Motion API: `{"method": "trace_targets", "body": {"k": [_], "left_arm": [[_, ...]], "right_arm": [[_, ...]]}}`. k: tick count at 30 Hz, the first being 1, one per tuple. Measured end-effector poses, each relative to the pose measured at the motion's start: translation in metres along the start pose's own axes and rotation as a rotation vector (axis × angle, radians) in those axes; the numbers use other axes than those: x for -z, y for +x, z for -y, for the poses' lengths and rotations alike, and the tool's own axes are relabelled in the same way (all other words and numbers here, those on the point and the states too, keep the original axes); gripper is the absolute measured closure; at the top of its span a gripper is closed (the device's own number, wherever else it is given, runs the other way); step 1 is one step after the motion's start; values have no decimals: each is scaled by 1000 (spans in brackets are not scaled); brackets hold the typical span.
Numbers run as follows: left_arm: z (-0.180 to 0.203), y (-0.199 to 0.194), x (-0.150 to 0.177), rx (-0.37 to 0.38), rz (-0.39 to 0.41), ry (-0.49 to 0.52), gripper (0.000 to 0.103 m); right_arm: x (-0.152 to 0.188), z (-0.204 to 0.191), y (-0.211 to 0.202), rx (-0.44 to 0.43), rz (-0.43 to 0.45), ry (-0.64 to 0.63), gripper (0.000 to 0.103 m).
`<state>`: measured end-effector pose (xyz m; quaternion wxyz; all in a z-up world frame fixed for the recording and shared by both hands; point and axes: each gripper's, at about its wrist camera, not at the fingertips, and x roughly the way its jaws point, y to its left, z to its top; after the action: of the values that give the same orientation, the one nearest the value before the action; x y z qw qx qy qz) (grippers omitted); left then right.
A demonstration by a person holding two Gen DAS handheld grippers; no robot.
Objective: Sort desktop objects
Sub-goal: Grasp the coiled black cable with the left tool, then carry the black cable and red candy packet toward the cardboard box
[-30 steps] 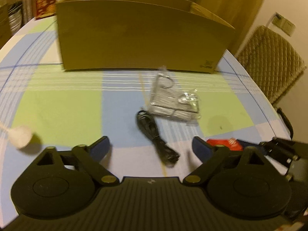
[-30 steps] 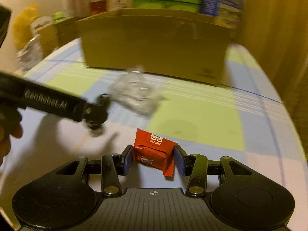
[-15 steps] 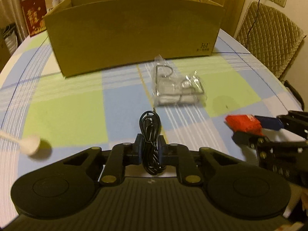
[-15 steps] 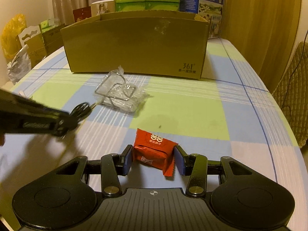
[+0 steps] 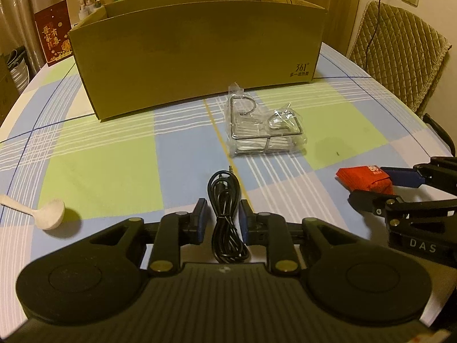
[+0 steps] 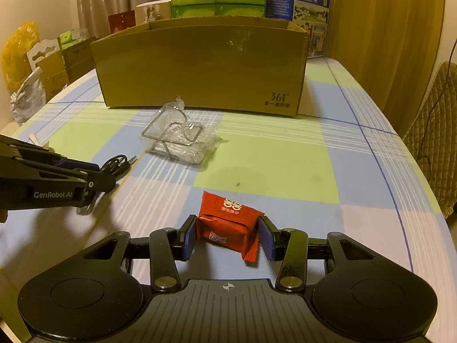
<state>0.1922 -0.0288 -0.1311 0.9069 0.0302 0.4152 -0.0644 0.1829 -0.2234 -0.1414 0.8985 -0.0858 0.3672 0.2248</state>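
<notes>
Left claw (image 5: 221,218) clenched on black cable (image 5: 227,214), lengthwise; right claw (image 6: 227,238) grips red packet (image 6: 230,223)

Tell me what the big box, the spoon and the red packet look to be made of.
Big box: brown cardboard, matte, with a thin raw top edge and printed mark.
Spoon: off-white with a dull finish, probably plastic or ceramic; the look leaves it open.
Red packet: thin printed film wrapper, slightly glossy, creased, with a crimped zigzag end.
</notes>
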Motion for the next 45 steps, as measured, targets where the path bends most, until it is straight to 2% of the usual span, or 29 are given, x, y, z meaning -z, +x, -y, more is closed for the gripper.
{"method": "trace_targets", "body": {"k": [3, 6, 31, 45], "left_arm": [[1, -1, 1, 0, -7, -9, 90], [2, -4, 2, 0, -9, -7, 91], [9, -21, 4, 34, 25, -58, 92], [14, -71, 4, 19, 71, -122, 92]], "right_arm": [[0, 0, 1, -2, 4, 9, 60], [0, 1, 1, -3, 11, 28, 60], [4, -3, -18, 31, 45, 41, 61], [1, -2, -59, 31, 90, 77, 61]]}}
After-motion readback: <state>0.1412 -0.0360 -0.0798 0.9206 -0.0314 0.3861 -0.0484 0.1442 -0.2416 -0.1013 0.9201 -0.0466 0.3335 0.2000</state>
